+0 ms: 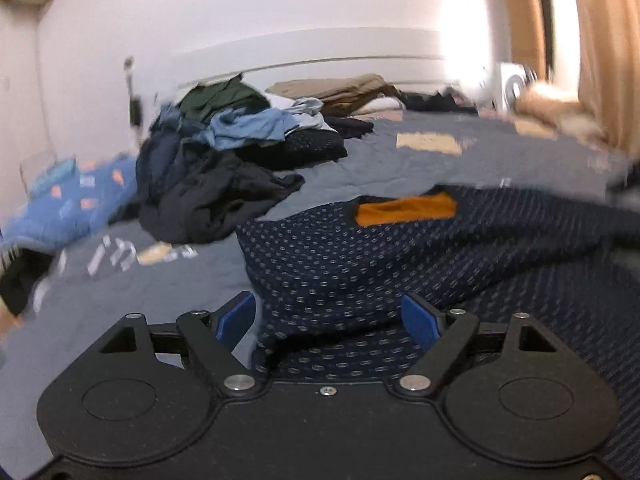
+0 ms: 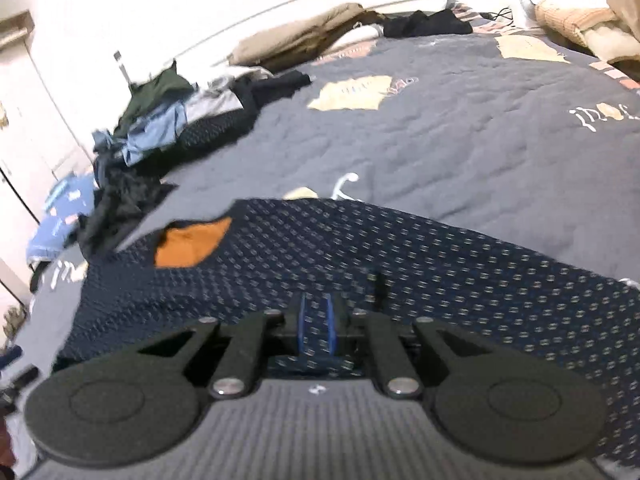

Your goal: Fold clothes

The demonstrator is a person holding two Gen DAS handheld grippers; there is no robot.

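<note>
The right gripper (image 2: 316, 326) has its jaws nearly closed, pinching a fold of the dotted navy shirt (image 2: 360, 256). The left gripper (image 1: 330, 320) has its jaws wide, with a hump of the same shirt (image 1: 340, 264) between them, the pads not pressing it. The shirt lies spread on the bed (image 2: 460, 128), orange collar lining (image 2: 192, 240) showing. A clothes pile (image 1: 224, 152) sits beyond, to the left.

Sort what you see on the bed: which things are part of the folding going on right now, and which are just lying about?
In the job:
- patterned navy shirt
- right gripper, pinching its fabric
- left gripper, open around a fold

Lying about:
- heap of clothes
- tan garment
- black garment
- quilt
</note>
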